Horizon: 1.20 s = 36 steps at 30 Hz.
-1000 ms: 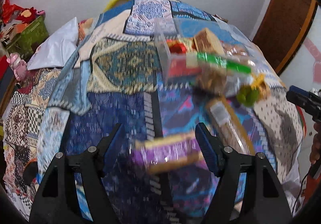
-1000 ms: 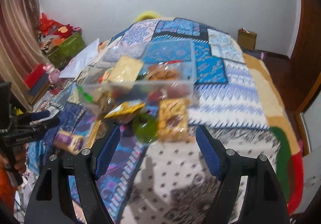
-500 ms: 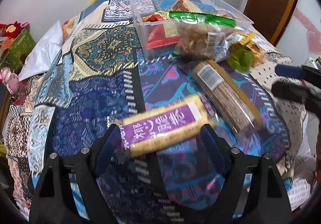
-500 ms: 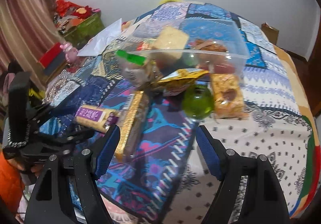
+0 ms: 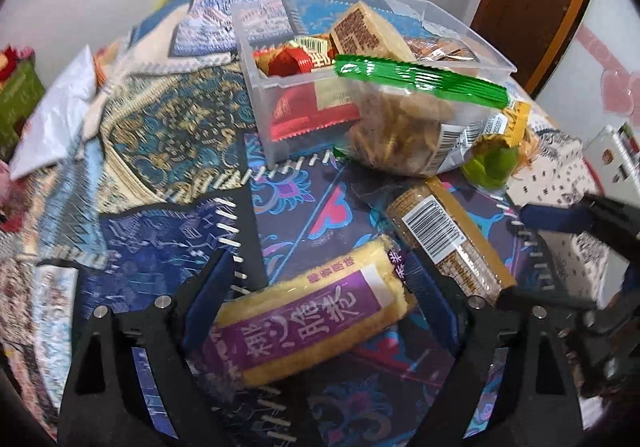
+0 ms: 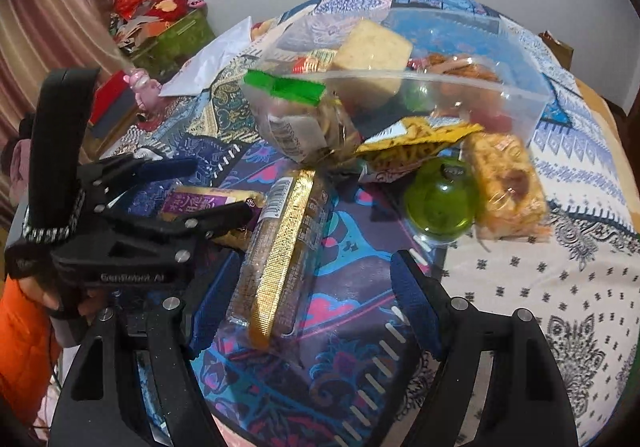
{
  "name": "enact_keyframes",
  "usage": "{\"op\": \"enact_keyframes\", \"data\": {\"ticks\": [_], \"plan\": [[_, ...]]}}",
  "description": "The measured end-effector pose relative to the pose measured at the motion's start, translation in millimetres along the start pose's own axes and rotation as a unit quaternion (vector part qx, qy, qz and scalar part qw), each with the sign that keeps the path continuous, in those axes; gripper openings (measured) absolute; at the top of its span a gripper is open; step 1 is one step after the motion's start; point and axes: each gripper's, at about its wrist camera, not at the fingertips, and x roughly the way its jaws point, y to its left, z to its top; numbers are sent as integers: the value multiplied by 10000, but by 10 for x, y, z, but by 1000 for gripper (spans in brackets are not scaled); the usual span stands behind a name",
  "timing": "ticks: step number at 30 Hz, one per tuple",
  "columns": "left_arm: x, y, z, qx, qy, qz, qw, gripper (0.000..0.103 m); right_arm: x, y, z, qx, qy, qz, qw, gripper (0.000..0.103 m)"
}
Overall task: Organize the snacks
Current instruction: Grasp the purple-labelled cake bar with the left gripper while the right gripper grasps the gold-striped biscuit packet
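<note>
Left wrist view
Left gripper point(image 5: 320, 283): jaws apart and just been widening, the purple-labelled roll cake pack point(image 5: 312, 311) lying between them on the patchwork quilt point(image 5: 160, 135), pads not pressing it.
Clear plastic bin point(image 5: 472, 39): farther back, holding snacks.

Right wrist view
Right gripper point(image 6: 308, 307): jaws apart, straddling the near end of the gold-striped biscuit sleeve point(image 6: 280, 247).
Green round container point(image 6: 440, 203): just beyond, beside the bin.

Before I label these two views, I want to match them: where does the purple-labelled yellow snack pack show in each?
Left wrist: purple-labelled pack lies low centre, between the left gripper fingers.
Right wrist: same pack at mid left, partly behind the left gripper.
Shared landmark: the long gold-striped biscuit pack beside it.
</note>
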Motion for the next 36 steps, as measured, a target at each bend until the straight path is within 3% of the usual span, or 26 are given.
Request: {"op": "enact_keyframes", "data": {"ticks": [8, 10, 13, 19, 23, 31, 36], "plan": [[-115, 136, -220, -251, 49, -407, 9988, 87, 101, 138, -18, -242, 34, -62, 9997, 74], [-132, 127, -298, -248, 138, -407, 9988, 85, 126, 191, -20, -359, 14, -112, 9993, 70], [-158, 107, -404, -275, 206, -441, 9984, 81, 211, 225, -12, -414, 128, -60, 9990, 51], [-251, -54, -531, -214, 162, -717, 9971, 62, 227, 215, -42, -368, 150, -5, 9992, 41], [-278, -163, -501, -70, 40, -489, 9988, 62, 168, 176, -69, -378, 184, -16, 9991, 40], [-106, -19, -311, -587, -27, -146, 9982, 61, 176, 124, 12, -267, 257, 0, 9993, 40], [-80, -43, -364, -568, -242, 59, 9981, 45, 266, 152, 36, -231, 254, -64, 9994, 40]]}}
